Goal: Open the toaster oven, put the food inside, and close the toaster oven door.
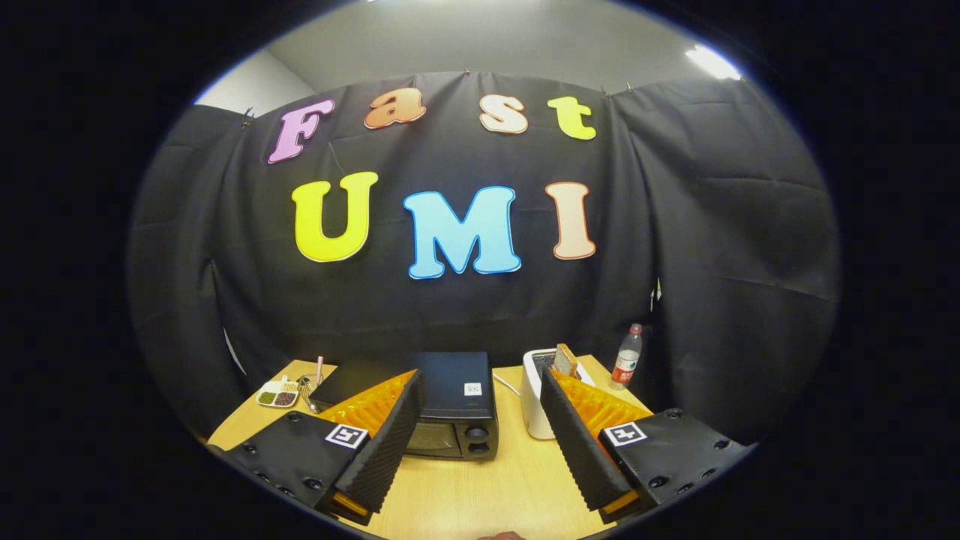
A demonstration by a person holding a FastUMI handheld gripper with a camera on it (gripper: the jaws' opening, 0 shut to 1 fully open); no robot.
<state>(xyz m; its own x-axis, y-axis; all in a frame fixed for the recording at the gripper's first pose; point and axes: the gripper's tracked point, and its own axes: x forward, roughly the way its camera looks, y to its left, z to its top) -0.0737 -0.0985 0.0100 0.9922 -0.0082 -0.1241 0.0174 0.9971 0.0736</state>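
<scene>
Black toaster oven (448, 409) sits just ahead of my gripper (480, 397), partly behind the left finger, door apparently shut though that finger hides much of it. Fingers spread wide, holding nothing, raised and level over the wooden table (480, 487). Risk: coming in off-centre, I'd clip the white toaster (534, 397) with its bread slice (565, 360) beyond the right finger, or shove the oven back instead of catching the door.
</scene>
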